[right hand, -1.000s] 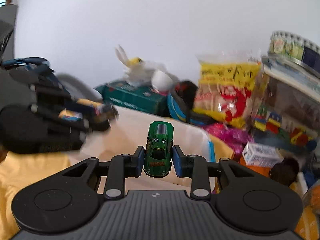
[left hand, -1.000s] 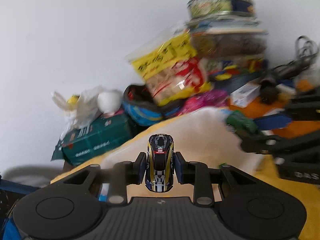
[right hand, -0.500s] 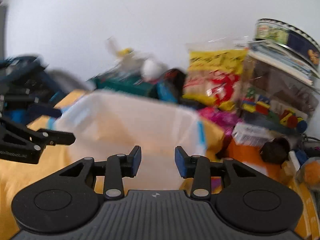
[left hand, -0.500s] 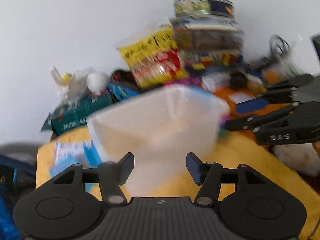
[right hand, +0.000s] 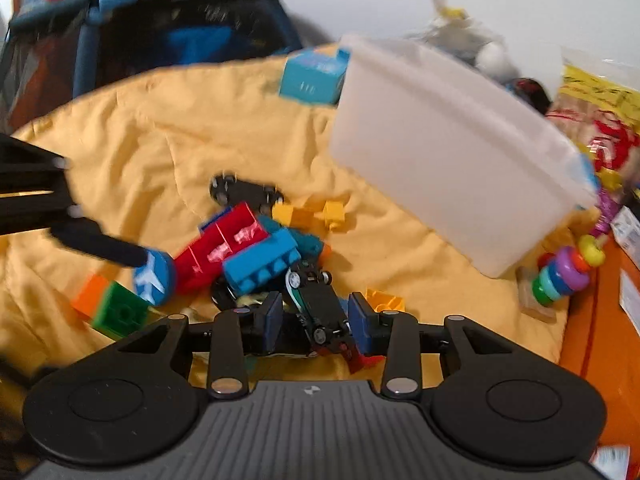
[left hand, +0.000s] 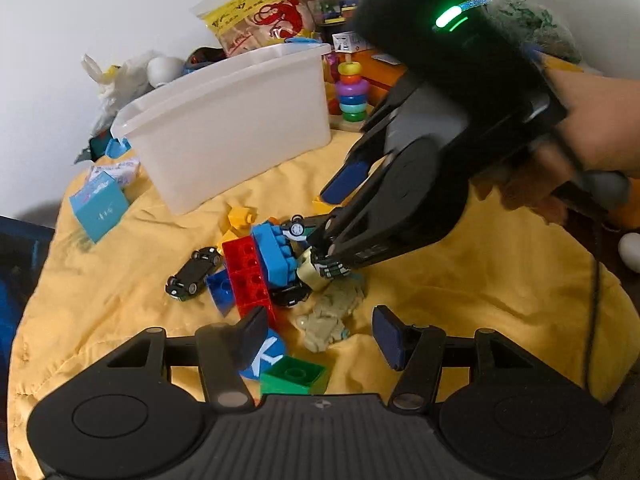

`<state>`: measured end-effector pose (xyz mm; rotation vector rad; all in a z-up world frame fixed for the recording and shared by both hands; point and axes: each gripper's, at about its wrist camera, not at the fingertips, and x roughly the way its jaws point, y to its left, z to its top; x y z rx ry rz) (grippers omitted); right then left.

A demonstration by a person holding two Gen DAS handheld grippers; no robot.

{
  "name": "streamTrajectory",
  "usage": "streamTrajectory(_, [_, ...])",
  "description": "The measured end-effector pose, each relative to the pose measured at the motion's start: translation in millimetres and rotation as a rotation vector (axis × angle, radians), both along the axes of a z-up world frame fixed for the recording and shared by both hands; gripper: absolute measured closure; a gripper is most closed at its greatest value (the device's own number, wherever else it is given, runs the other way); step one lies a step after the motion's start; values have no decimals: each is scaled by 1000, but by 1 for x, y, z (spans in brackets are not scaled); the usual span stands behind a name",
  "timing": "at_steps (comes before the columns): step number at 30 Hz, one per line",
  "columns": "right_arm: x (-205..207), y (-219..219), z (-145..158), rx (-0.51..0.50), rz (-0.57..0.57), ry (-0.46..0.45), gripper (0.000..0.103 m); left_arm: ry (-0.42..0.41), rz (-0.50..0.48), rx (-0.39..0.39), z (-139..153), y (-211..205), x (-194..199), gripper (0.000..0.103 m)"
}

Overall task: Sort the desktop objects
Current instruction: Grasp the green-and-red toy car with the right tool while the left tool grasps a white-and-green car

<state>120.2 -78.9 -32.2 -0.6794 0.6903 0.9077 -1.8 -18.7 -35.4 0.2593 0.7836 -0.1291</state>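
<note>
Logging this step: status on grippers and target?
Left gripper just opened, empty, over the pile. Right gripper just closing around overturned toy car, not clamped yet. Blue block crowds the car.

The tub (left hand: pixel 236 128) stands on the cloth (left hand: pixel 500 280). Before the tub lies the heap of bricks (left hand: pixel 256 268), with a toy car (left hand: pixel 194 273) left of the heap. The ring stacker (left hand: pixel 352 94) stands right of the tub, a small box (left hand: pixel 100 206) left of it, and the snack bag (left hand: pixel 260 16) behind it.
</note>
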Motion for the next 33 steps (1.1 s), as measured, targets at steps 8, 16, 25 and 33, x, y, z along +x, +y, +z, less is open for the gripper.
streamTrajectory(8, [0, -13, 4, -57, 32, -51, 83, -69, -14, 68, -4, -27, 32, 41])
streamTrajectory(16, [-4, -58, 30, -31, -96, -77, 83, 12, -95, 224, -31, -59, 77, 49])
streamTrajectory(25, [-3, -77, 38, 69, -162, 11, 83, 19, 50, -83, -8, -12, 73, 71])
streamTrajectory(33, [-3, -88, 9, 226, -206, 509, 83, 143, 96, -446, 3, 37, 33, 71])
